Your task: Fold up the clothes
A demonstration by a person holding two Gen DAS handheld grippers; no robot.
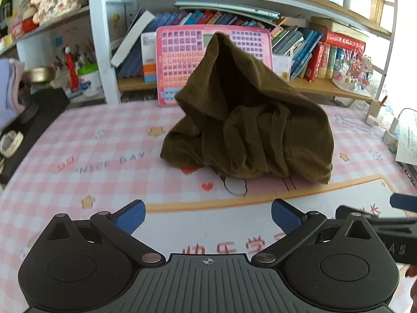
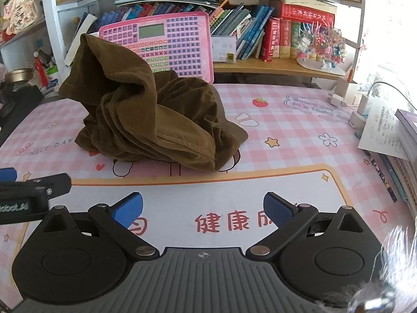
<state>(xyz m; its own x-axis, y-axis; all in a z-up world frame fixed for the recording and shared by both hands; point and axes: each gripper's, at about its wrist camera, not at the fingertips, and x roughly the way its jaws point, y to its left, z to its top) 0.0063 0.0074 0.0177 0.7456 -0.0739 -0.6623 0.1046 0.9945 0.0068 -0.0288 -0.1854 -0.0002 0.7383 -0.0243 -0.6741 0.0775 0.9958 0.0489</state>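
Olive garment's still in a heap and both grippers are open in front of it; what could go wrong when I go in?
The olive corduroy garment is bunched with a peak standing up, so the left gripper or right gripper may pinch several layers. Lifting it could knock the pink toy keyboard leaning right behind. The charger and cable lie toward the right.

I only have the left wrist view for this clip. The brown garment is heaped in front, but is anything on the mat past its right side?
Observer: Yes. In the right wrist view a strawberry print shows on the mat right of the brown garment.
Operator: Is the right gripper holding cloth?
Observer: No, the right gripper is open, short of the heap.
Operator: And the left one?
Observer: The left gripper is open too, nothing between its fingers.
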